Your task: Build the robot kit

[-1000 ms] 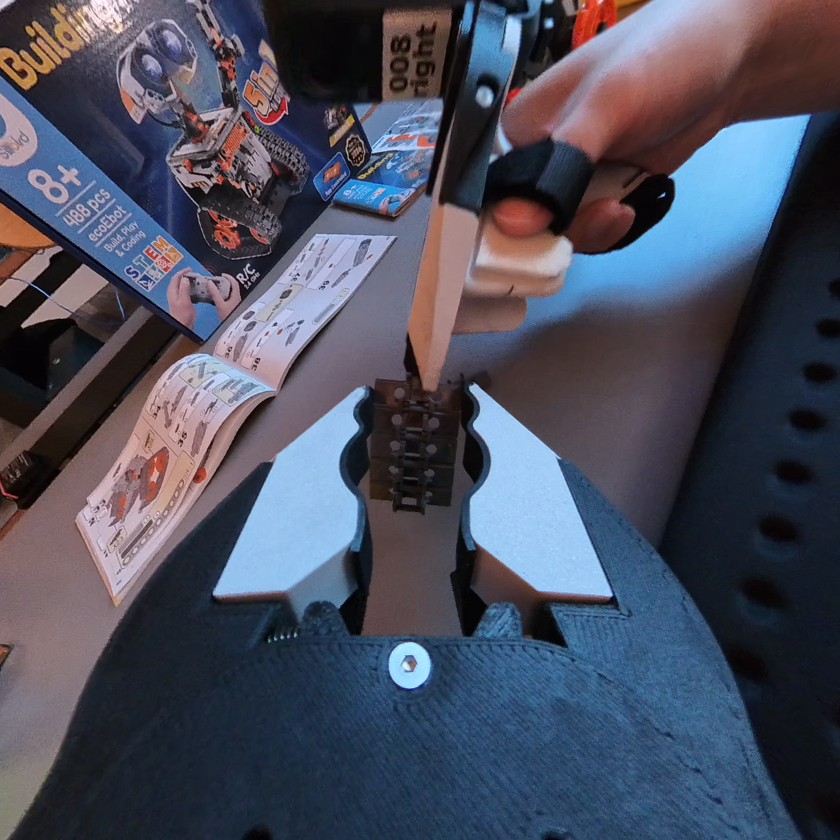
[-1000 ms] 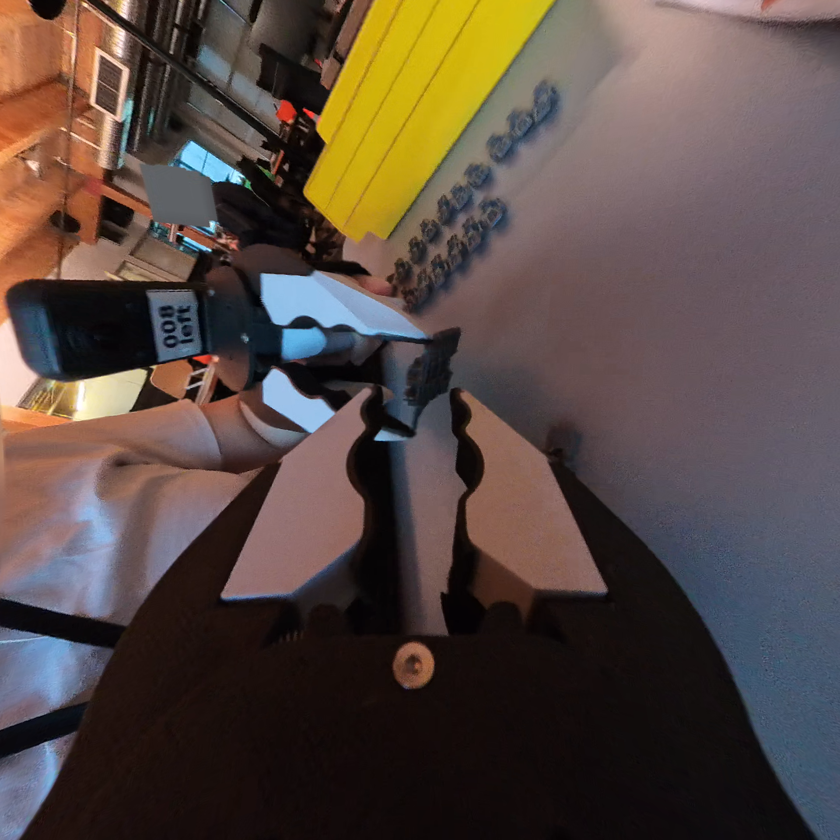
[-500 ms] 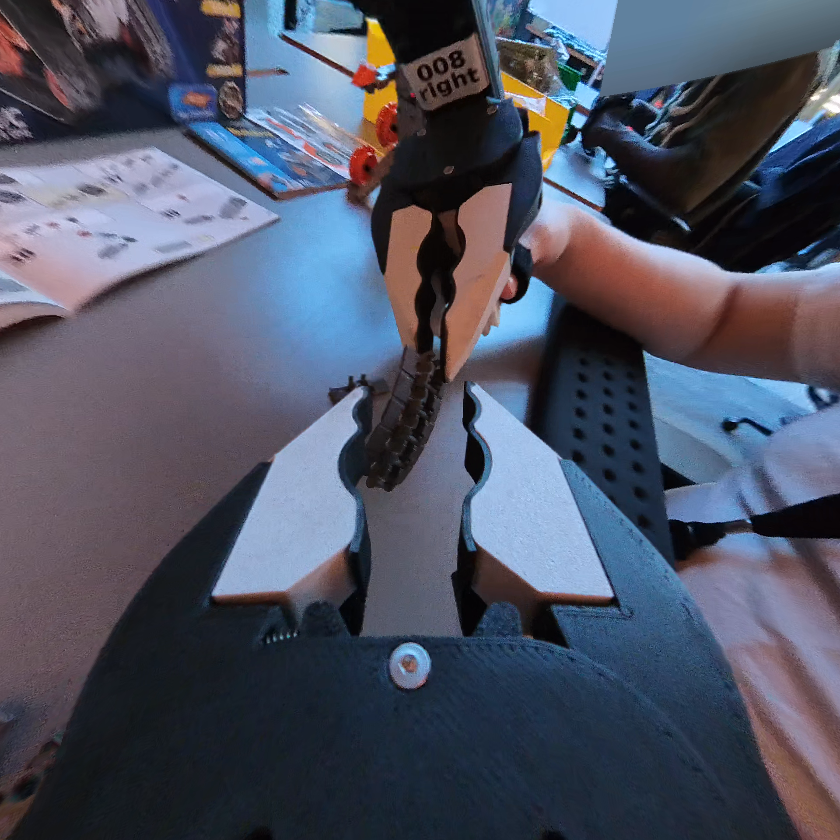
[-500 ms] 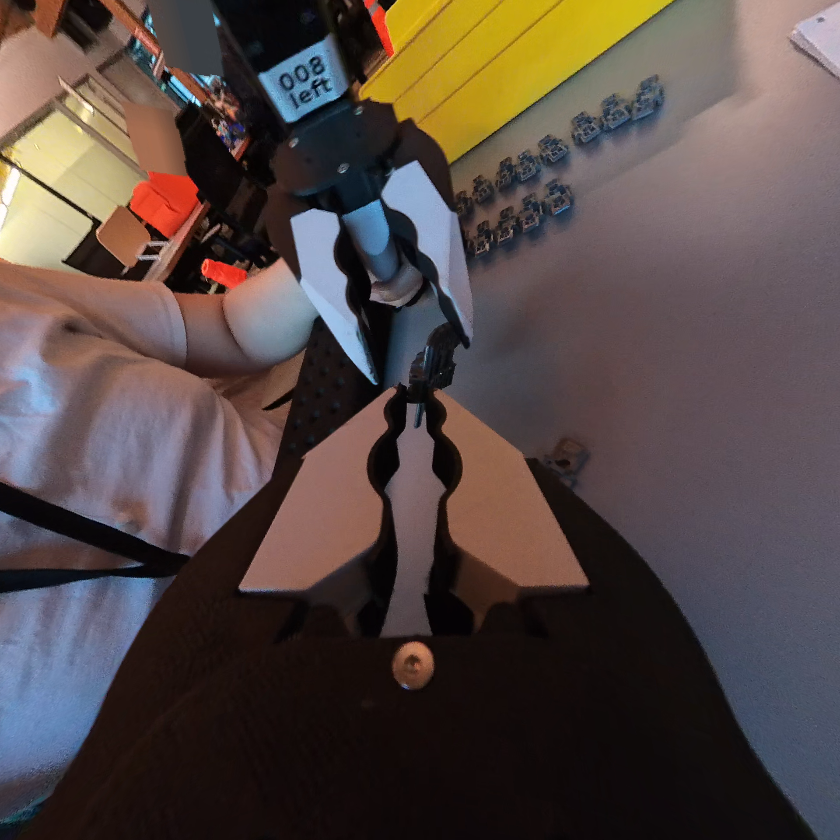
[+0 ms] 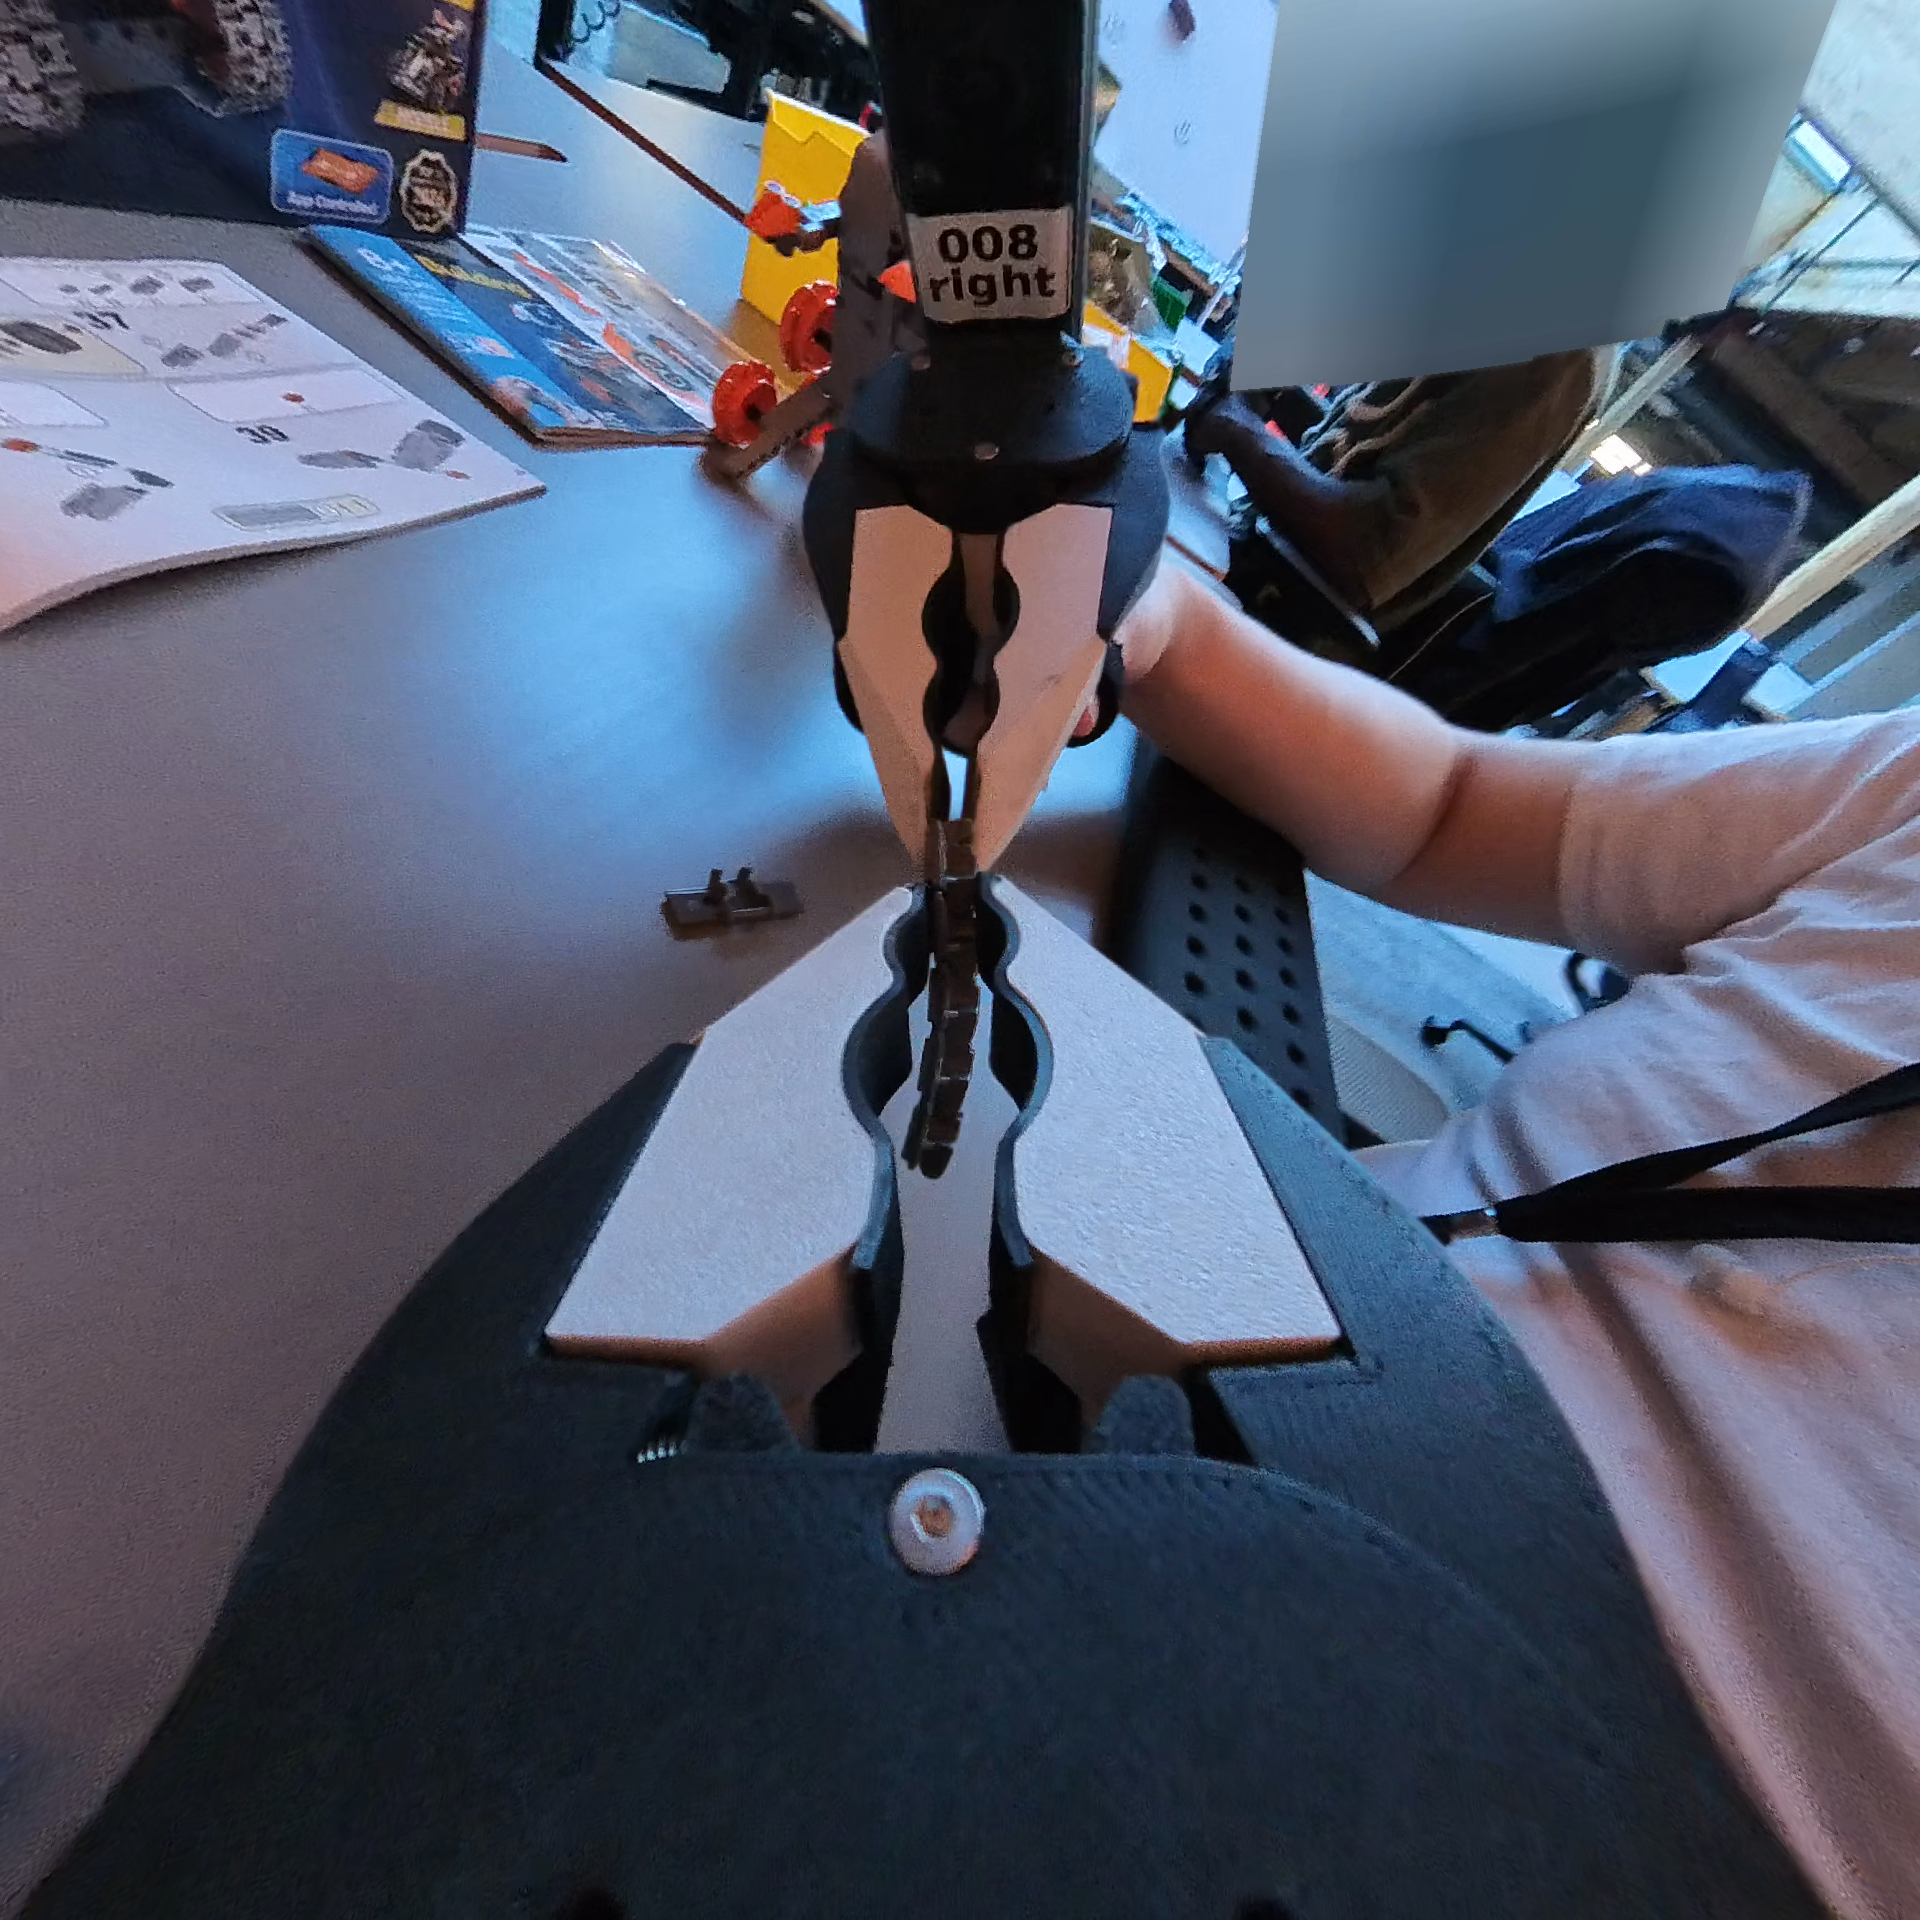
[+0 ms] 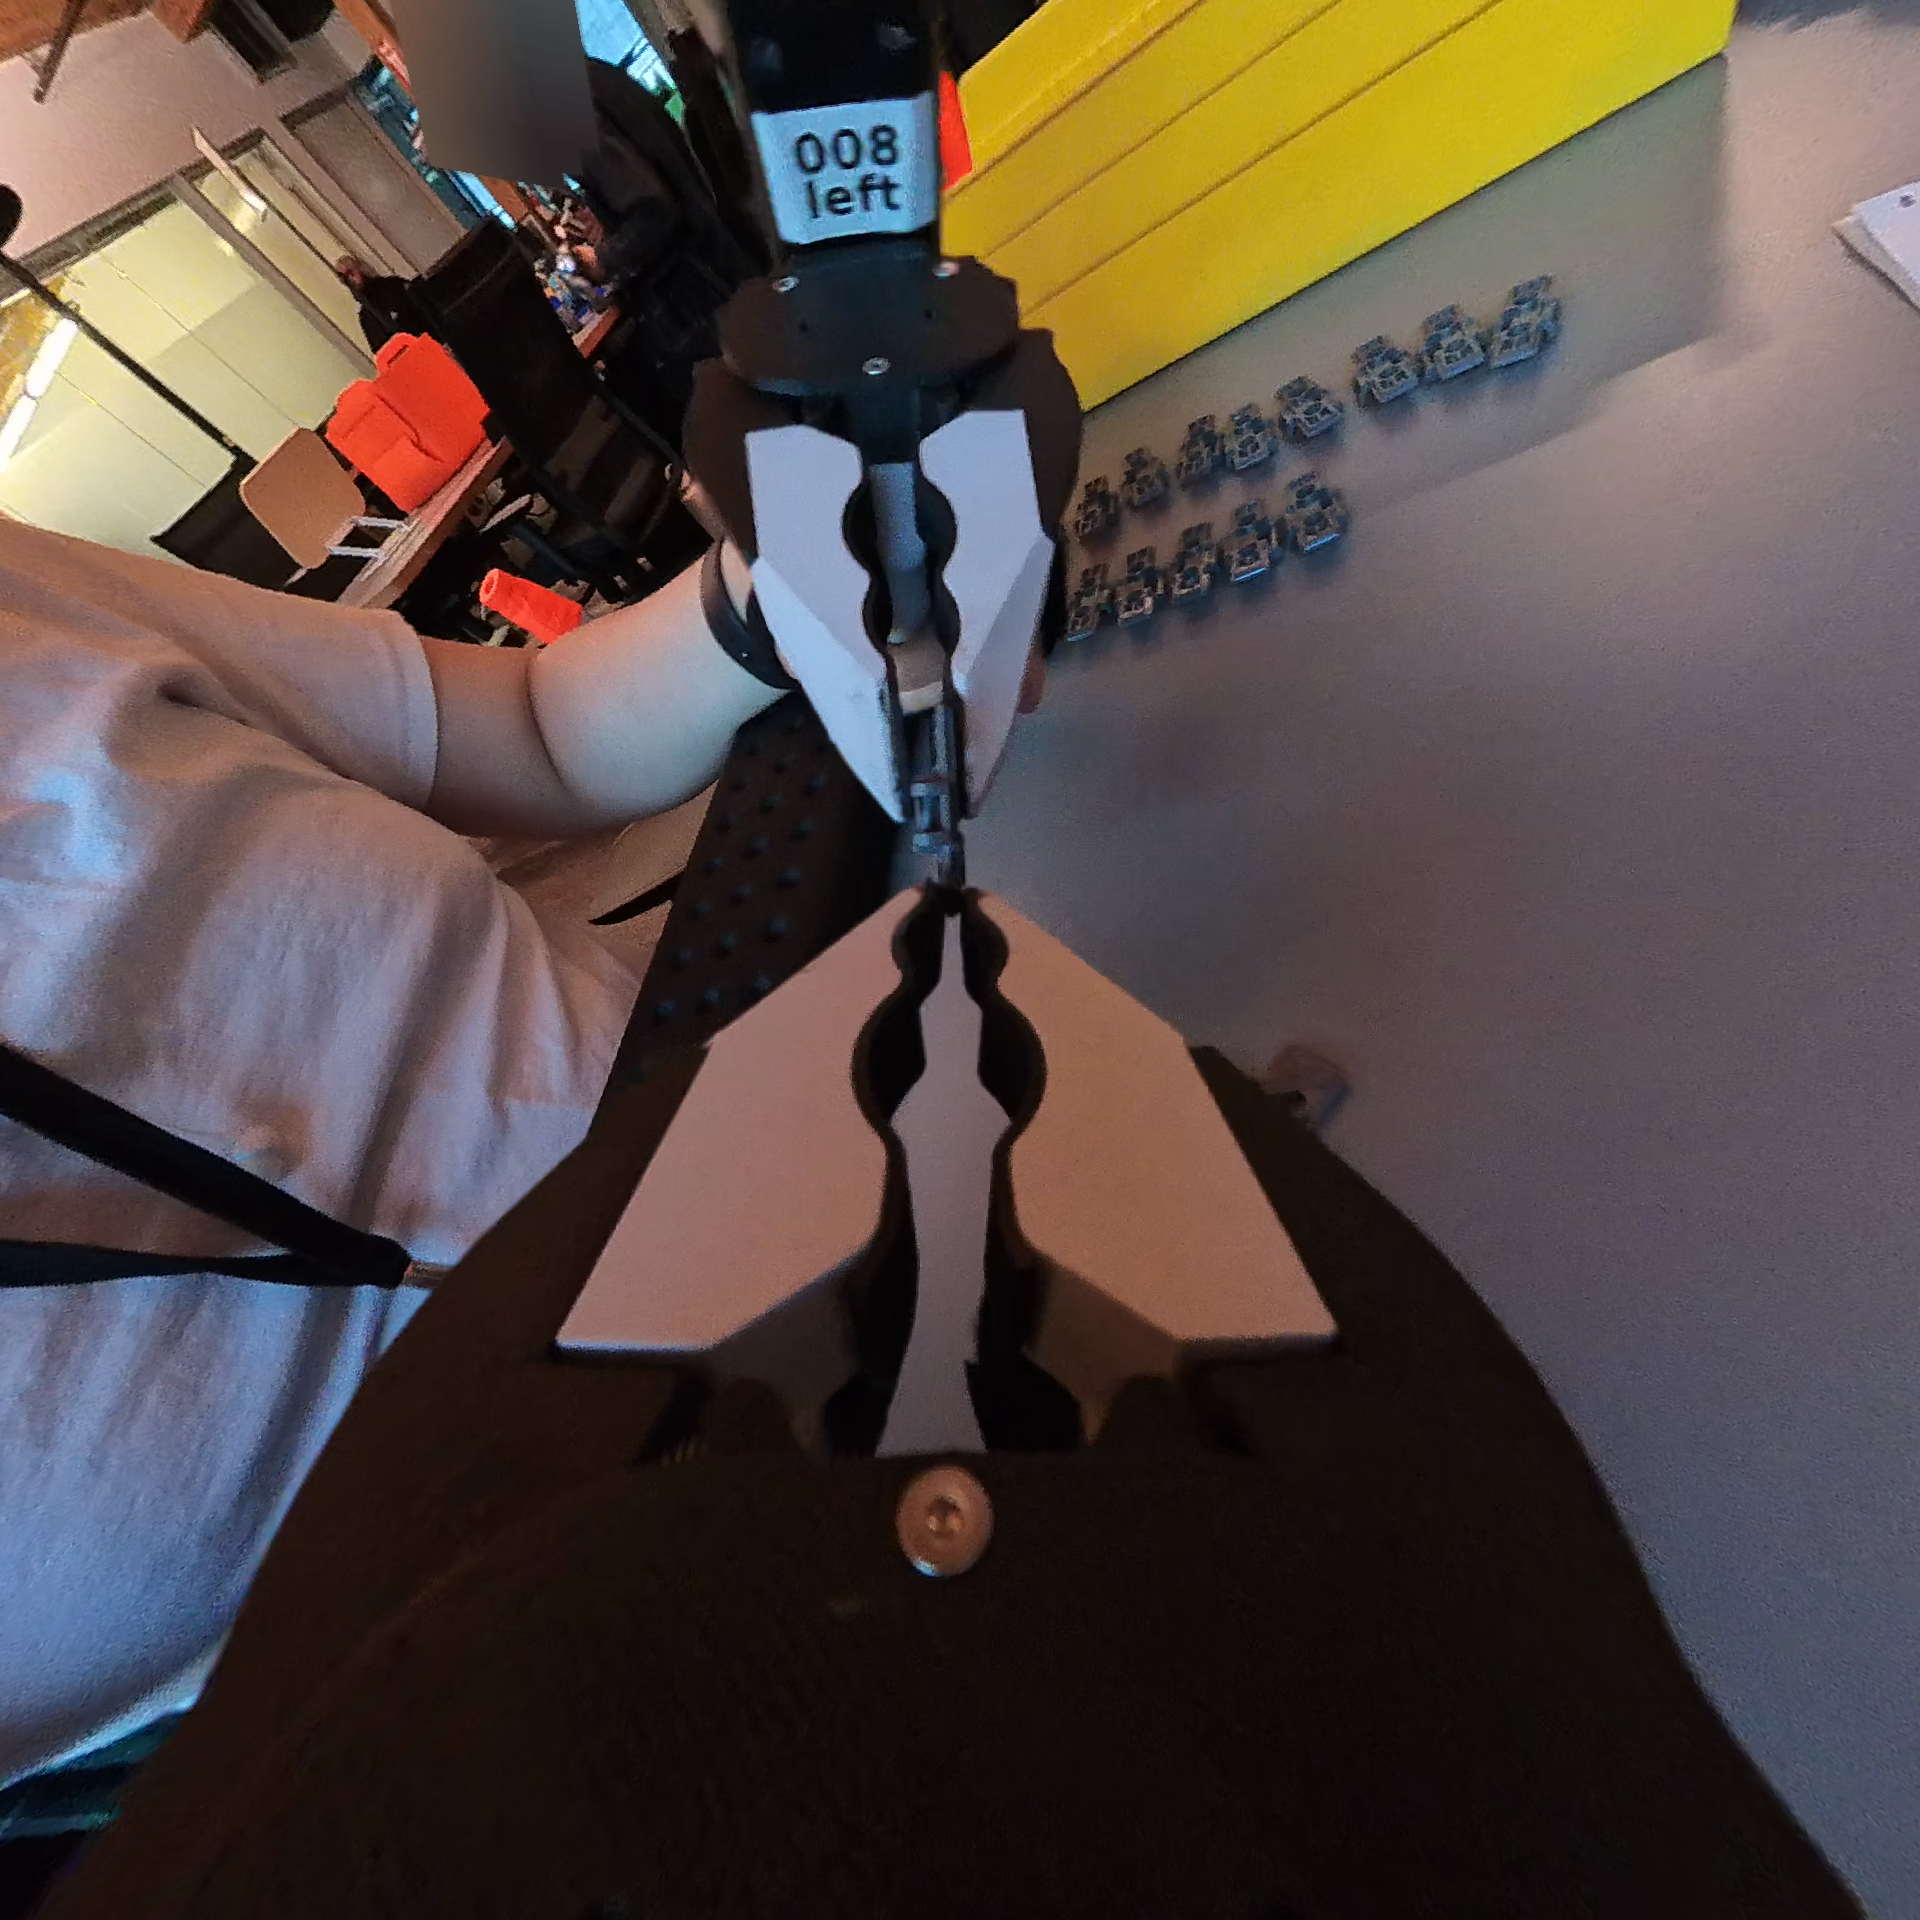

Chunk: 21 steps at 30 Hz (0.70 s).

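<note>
Above the grey table (image 5: 416, 831), both gripper tips pinching one dark track chain (image 5: 951, 997): left gripper (image 5: 951, 894), right gripper (image 6: 943, 902); far right, closed yellow box (image 6: 1299, 156).

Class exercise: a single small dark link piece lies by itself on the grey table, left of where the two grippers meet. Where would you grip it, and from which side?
Probably from straight above, closing on the two long flat sides of the loose link. It lies flat on the table with two small prongs sticking up, so its low body gives the steadier hold and nothing crowds it. The prongs look too thin to pinch.
</note>
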Available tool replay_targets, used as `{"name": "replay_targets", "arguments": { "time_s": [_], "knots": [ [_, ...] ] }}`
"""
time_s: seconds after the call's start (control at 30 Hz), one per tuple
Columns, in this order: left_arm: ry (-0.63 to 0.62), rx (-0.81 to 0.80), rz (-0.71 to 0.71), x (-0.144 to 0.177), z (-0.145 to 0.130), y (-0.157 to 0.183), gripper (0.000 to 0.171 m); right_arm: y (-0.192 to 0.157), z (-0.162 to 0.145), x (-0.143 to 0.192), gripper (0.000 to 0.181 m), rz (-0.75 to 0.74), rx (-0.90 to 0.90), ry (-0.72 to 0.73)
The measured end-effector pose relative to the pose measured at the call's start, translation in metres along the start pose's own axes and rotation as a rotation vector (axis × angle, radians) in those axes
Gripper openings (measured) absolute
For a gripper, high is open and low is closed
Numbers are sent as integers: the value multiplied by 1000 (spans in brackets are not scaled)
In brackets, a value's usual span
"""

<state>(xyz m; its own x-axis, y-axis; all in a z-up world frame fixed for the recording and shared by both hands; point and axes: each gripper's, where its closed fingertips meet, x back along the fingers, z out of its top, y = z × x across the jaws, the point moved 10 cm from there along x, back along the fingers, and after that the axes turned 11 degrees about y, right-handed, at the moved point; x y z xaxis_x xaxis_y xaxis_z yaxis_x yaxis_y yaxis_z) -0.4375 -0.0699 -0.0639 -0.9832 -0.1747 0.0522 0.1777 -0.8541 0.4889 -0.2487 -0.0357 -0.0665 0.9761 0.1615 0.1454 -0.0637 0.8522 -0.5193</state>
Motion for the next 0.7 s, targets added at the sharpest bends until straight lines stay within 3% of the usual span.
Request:
{"name": "replay_targets", "arguments": {
  "time_s": [0.17,0.27,0.4,0.6,0.7],
  "knots": [
    [-11,135,-42,-3,-4,-6,17,-4,2,-1,0,4,15,3],
    [-21,112,-22,-6,-4,-6,8,-2,0,-3,0,-25,24,-11],
    [-4,132,-42,-6,-4,-5,8,-1,0,-2,0,-3,9,-1],
    [3,247,-97,-7,-5,-8,23,-1,-1,-4,0,-8,3,-19],
    [30,447,-147,-7,-7,-15,41,3,-3,-4,0,-30,-64,-34]
  ]
}}
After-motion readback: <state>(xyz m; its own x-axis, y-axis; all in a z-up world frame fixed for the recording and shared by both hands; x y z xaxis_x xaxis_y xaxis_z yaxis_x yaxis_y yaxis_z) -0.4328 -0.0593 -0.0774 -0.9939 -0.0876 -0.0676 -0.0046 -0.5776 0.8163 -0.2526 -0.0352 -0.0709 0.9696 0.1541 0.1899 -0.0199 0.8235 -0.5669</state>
